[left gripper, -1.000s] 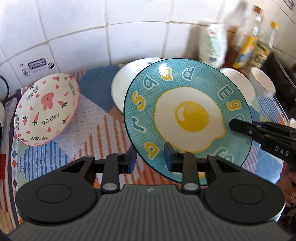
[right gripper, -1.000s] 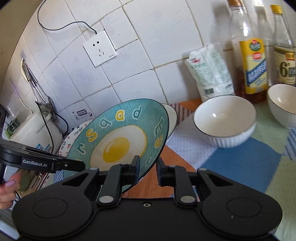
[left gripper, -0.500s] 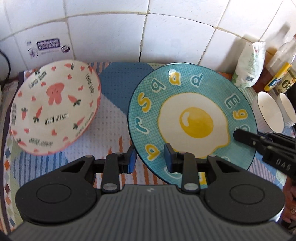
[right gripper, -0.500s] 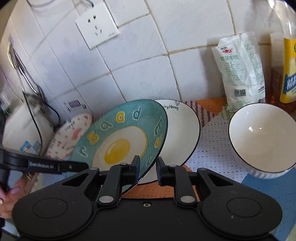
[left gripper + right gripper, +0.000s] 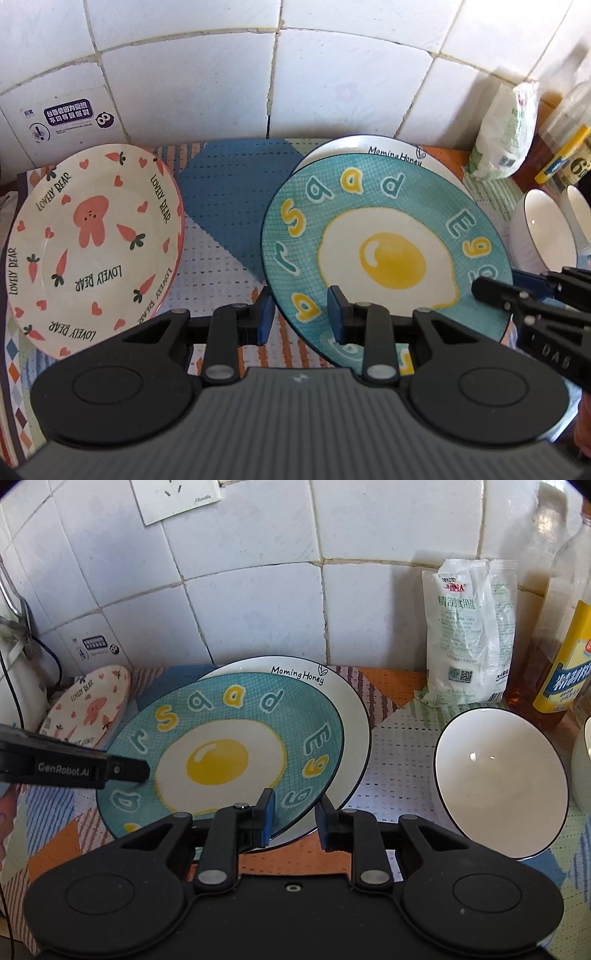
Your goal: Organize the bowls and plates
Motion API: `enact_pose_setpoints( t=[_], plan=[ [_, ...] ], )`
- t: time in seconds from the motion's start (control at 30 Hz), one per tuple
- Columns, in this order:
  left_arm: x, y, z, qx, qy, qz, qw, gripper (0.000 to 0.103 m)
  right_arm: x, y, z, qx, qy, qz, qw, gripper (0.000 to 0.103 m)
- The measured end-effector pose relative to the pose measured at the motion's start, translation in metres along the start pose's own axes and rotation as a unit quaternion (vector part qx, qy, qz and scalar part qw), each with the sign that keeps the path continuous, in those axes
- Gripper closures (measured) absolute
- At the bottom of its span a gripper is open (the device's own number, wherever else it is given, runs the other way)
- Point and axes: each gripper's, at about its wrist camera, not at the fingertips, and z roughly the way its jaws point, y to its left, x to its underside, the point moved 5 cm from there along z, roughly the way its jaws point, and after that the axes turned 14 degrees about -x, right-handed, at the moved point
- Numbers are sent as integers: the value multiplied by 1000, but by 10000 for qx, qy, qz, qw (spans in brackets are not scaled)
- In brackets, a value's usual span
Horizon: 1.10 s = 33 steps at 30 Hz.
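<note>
A teal plate with a fried-egg picture point(image 5: 388, 258) point(image 5: 221, 760) lies tilted on top of a white "Morning Honey" plate point(image 5: 391, 149) point(image 5: 351, 709) on the patterned mat. My left gripper point(image 5: 300, 315) point(image 5: 125, 770) is shut on the teal plate's left rim, one finger over it and one under. My right gripper point(image 5: 294, 821) point(image 5: 495, 286) straddles the right rim. Its jaws are opening, and a gap shows beside the rim. A pink rabbit plate point(image 5: 92, 240) point(image 5: 92, 705) leans at the left.
Two white bowls point(image 5: 498, 782) point(image 5: 546, 236) stand to the right of the plates. A bag of salt point(image 5: 465, 635) and oil bottles point(image 5: 561, 657) stand against the tiled wall behind them. A wall socket point(image 5: 177, 494) sits above, with cables at the far left.
Both grippers carried the teal plate left and down onto the white plate. The right gripper's jaws have spread apart from the rim. The left grip looks unchanged.
</note>
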Motion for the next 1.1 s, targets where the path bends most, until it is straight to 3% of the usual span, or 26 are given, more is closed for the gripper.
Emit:
enact_pose_setpoints(
  t=[0.13, 0.23, 0.3, 0.43, 0.73, 0.9, 1.03, 1.1],
  plan=[
    [0, 0, -4, 65, 19, 3, 10000, 73, 2, 12, 8, 621, 227, -621, 9959, 72],
    [2, 6, -13, 29, -35, 64, 10000, 73, 4, 26, 12, 1020, 170, -1233, 9870, 71],
    [3, 16, -21, -15, -96, 32, 9999, 73, 2, 28, 13, 886, 170, -1134, 9894, 76],
    [7, 41, -38, -110, -132, -46, 9998, 73, -3, 35, 0, 800, -133, -928, 9924, 76],
    [29, 96, -86, -280, -309, -267, 9988, 73, -12, 82, -51, -269, -786, -588, 9948, 73],
    [45, 120, -114, -466, -535, -367, 9968, 73, -8, 114, -65, -653, -1074, -886, 9881, 61],
    [59, 138, -128, -653, -633, -391, 9951, 73, 5, 134, -54, -920, -1109, -1070, 9838, 58],
    [65, 147, -130, -662, -626, -446, 9948, 73, 10, 144, -51, -1141, -1184, -1026, 9810, 49]
  ],
)
